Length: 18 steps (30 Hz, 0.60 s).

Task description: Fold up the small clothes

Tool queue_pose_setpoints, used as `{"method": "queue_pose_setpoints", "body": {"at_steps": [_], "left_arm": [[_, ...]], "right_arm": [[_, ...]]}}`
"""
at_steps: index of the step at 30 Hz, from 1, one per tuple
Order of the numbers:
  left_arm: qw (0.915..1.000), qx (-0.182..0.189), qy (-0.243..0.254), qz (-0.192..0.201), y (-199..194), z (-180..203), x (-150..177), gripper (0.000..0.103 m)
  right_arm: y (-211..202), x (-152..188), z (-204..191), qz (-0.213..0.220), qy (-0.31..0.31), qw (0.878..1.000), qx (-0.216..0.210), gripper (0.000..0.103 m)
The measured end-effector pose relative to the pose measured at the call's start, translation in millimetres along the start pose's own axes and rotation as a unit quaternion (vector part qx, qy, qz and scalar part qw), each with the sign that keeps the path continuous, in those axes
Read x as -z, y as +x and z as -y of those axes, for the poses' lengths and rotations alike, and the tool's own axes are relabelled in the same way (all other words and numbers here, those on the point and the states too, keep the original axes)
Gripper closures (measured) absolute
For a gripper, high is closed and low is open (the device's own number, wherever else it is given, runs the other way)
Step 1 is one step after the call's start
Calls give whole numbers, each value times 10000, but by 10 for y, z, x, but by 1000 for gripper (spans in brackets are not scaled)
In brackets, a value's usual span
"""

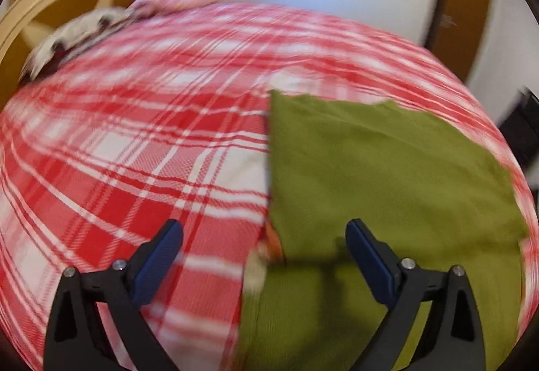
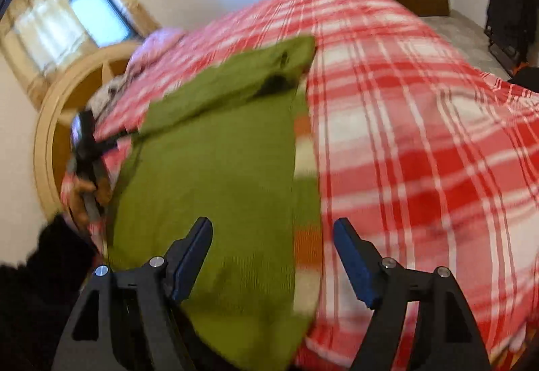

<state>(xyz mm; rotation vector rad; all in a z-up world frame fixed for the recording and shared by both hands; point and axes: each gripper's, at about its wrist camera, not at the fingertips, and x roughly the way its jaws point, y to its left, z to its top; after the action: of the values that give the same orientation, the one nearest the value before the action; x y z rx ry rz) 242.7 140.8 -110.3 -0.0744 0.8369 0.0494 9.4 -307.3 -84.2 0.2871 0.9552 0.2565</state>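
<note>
**A:** Since both frames are smeared by motion blur, we only call what's plain. Green garment [image 1: 387,175] sits lower right in the left wrist view, lying on the red plaid bedspread [image 1: 134,142], with one layer lapped over the rest. Left gripper [image 1: 264,256] is spread wide, nothing between the pads. Right gripper [image 2: 273,256] is also wide, empty, above the garment's near edge in its own view.

**B:** Agreed. We see the striped orange-and-white trim [image 2: 305,202] poking out along the right side of the green, so the edges look misaligned.

**A:** Risks, as we judge them: with both claws off the cloth, the lapped layer could slide or spring back. A grab through both layers, or one that catches the bedspread too, would drag the fold apart.

**B:** Any labels?

**A:** None we can read. No brand, tag or print visible on garment or grippers.
</note>
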Motion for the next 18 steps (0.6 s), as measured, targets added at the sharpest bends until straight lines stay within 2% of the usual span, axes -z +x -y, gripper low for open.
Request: {"method": "queue_pose_setpoints", "body": {"at_steps": [3, 7, 12, 15, 18], "left_arm": [[9978, 465, 453, 149, -453, -43, 244, 4], [9907, 1103, 790, 43, -875, -167, 633, 3], [9808, 1457, 1199, -498, -1181, -270, 1226, 3], [9736, 1813, 1181, -721, -1332, -349, 1486, 3], [9635, 2256, 1084, -949, -1419, -357, 1726, 3]], "right_arm": [[11, 189, -89, -264, -125, 9993, -227, 28], [94, 430, -58, -495, -148, 9987, -21, 28], [117, 644, 40, -643, 277, 9975, -132, 32], [174, 703, 6, -851, 190, 9962, -15, 32], [226, 742, -37, -960, 154, 9952, -96, 34]]}}
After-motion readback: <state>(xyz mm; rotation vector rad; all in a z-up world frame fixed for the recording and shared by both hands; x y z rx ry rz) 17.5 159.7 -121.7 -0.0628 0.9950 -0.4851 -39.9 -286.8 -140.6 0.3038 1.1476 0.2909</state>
